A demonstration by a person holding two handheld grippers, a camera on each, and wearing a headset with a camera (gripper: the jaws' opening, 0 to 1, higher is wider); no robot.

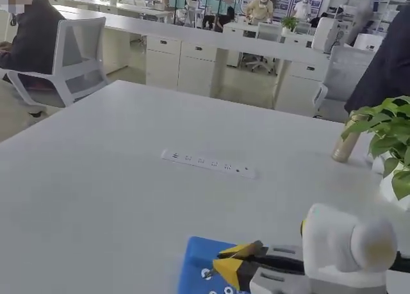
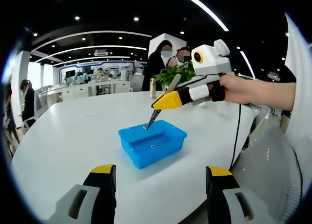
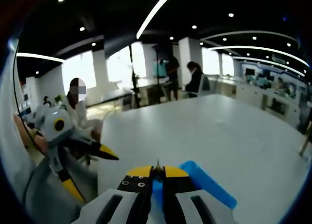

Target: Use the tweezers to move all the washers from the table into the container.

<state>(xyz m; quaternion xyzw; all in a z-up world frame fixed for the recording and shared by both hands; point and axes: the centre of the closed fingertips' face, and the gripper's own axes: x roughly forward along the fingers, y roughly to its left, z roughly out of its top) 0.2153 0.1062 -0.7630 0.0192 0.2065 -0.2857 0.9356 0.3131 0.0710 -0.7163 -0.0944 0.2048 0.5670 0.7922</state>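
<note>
Left gripper view, looking across the white counter (image 2: 63, 136): the blue container (image 2: 146, 155) stands just ahead of the left gripper (image 2: 161, 177), whose jaws are spread wide and hold nothing. The right gripper (image 2: 157, 106) enters from the right, its jaws pressed together on the tweezers (image 2: 151, 119). The long axis of the tweezers slopes from that gripper down and to the left in this view. The tip meets the container at its far rim, though it cannot be told whether it is just inside or just above. Whether the tip pinches a washer is too small to tell. Several washers (image 2: 153, 147) lie on the container's floor. Right gripper view: the tweezers run straight forward between the closed jaws, with the container just beyond the tip and slightly to its right. Head view: the right gripper hangs over the container at the lower edge, with a power strip (image 1: 208, 163) well apart from it along the counter. Judged from this layout, the step in hand is a release over the container. The right gripper is the nearer one and carries the tool, so the coming move turns on the tip being inside the rim, aimed down its own axis.
</note>
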